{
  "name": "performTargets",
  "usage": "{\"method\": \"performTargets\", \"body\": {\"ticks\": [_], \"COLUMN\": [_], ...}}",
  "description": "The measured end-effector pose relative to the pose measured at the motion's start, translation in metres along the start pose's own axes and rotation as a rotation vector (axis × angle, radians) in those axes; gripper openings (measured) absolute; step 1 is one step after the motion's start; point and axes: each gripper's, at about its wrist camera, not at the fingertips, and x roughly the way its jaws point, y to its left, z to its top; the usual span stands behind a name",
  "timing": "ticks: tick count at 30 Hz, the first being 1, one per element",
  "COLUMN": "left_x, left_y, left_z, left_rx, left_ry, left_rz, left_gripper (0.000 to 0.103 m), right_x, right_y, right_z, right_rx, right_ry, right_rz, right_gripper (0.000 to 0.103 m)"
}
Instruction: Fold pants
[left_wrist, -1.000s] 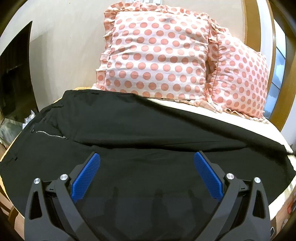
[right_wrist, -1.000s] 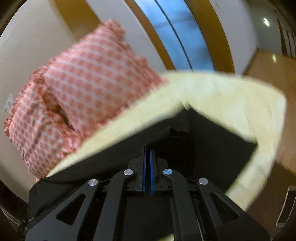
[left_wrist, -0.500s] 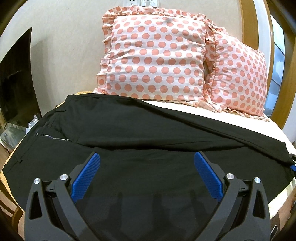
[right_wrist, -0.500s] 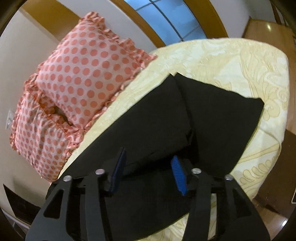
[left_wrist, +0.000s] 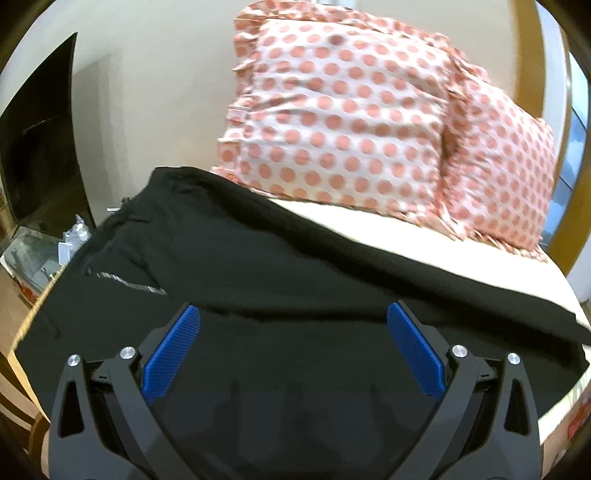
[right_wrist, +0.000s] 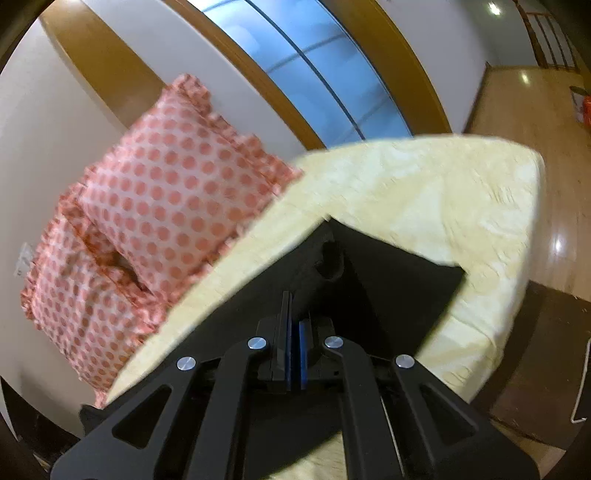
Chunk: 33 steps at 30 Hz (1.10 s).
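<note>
The bed (right_wrist: 461, 206) carries everything, but its near edge is cut off by the frame in both views and its yellow patterned cover is smeared by blur. Black pants (left_wrist: 295, 280) lie spread across it, one leg laid over the other; the cloth is so dark that folds hardly show, and only a silver zipper (left_wrist: 129, 285) near the waist end stands out. In the right wrist view the leg ends reach toward the far corner of the bed, one hem open like a tube. Two spotted pink pillows (left_wrist: 332, 110) lean against the wall at the head of the bed, the second half hidden behind the first. A dark shelf (left_wrist: 40, 147) at the left edge holds clutter too blurred to name. The left gripper (left_wrist: 293, 314) hangs over the pants with its blue pads wide apart, nothing between them. The right gripper (right_wrist: 294, 325) is clamped tight over the black cloth; whether any fabric is pinched between its pads cannot be told.
</note>
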Motion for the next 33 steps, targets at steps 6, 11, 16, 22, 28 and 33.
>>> {"method": "performTargets", "body": {"ticks": [6,11,16,22,28,33], "left_x": [0.036,0.094,0.181,0.249,0.271,0.242], "left_y": [0.051,0.071,0.088,0.117,0.144,0.152], "left_z": [0.054,0.105,0.146,0.167,0.161,0.151], "left_rx": [-0.103,-0.149,-0.249,-0.395,-0.455,-0.466], "left_ry": [-0.009,0.098,0.271,0.360,0.401,0.361], "left_rz": [-0.011,0.057,0.075,0.180,0.228,0.170], "left_gripper": [0.101,0.101,0.099,0.083,0.030,0.009], "right_x": [0.022,0.026,0.025,0.026,0.030,0.029], "right_y": [-0.019,-0.017,-0.019,-0.018,-0.015,-0.013], "right_z": [-0.009,-0.010,-0.009,-0.009,-0.006,0.000], "right_rx": [0.033,0.013,-0.001,-0.005,-0.028,-0.041], "right_ry": [0.058,0.072,0.084,0.095,0.094,0.082], "right_rz": [-0.019,-0.020,-0.021,-0.022,-0.020,-0.008], "right_gripper": [0.003,0.003,0.003,0.003,0.003,0.003]}}
